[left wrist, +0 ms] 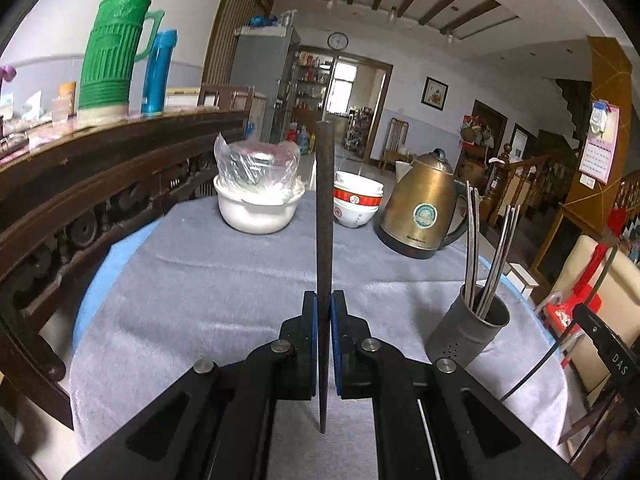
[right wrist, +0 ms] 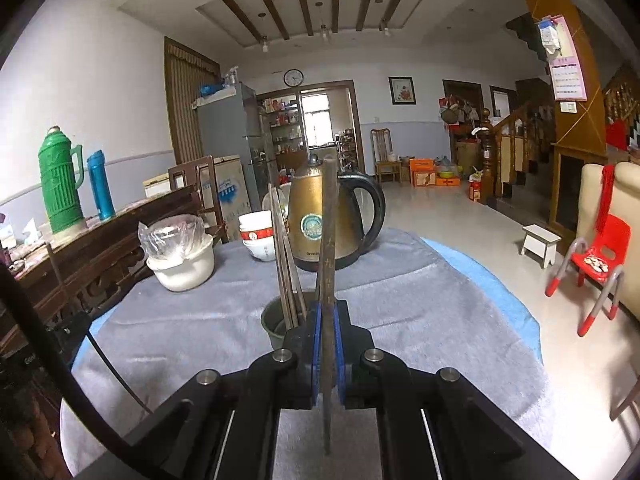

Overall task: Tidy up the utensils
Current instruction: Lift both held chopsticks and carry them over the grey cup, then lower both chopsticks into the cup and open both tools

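My left gripper [left wrist: 324,300] is shut on a dark wooden chopstick [left wrist: 324,208] that stands upright above the grey cloth. A grey metal utensil cup [left wrist: 468,332] with several metal chopsticks [left wrist: 472,240] stands to its right. My right gripper [right wrist: 329,308] is shut on another brown chopstick [right wrist: 329,240], held upright just right of and behind the same cup [right wrist: 276,326], which holds several chopsticks [right wrist: 282,256].
The round table has a grey cloth [left wrist: 208,280] over blue. At its far side stand a white pot with a plastic bag [left wrist: 256,204], stacked bowls [left wrist: 356,200] and a gold kettle [left wrist: 424,208]. A dark wooden sideboard [left wrist: 80,184] with a green thermos [left wrist: 112,52] runs along the left.
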Action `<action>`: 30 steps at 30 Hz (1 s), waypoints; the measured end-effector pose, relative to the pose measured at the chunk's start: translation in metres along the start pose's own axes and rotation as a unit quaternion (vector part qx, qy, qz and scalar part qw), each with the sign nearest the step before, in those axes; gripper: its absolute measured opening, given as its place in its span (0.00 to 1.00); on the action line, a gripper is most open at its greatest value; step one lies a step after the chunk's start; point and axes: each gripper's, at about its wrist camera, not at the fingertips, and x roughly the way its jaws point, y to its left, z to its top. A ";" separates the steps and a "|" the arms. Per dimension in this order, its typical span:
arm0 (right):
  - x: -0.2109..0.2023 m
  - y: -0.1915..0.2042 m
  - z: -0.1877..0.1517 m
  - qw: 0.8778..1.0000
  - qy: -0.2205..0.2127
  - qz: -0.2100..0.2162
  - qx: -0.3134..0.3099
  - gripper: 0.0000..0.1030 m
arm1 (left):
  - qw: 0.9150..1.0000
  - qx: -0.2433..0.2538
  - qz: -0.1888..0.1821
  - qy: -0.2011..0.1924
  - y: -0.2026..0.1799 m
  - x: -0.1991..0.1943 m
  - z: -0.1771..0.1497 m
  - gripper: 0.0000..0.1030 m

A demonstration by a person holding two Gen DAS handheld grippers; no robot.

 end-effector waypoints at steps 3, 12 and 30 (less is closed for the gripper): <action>-0.004 0.001 0.007 1.000 -0.007 0.004 0.002 0.06 | 1.000 -0.004 -0.003 0.012 -0.002 0.001 0.005 0.06; -0.012 -0.002 0.019 1.000 -0.011 0.011 0.011 0.06 | 0.999 -0.004 -0.010 0.038 -0.009 0.003 0.014 0.06; -0.022 -0.020 0.062 0.997 -0.051 0.034 0.051 0.06 | 0.993 -0.044 -0.104 0.039 -0.024 -0.009 0.052 0.06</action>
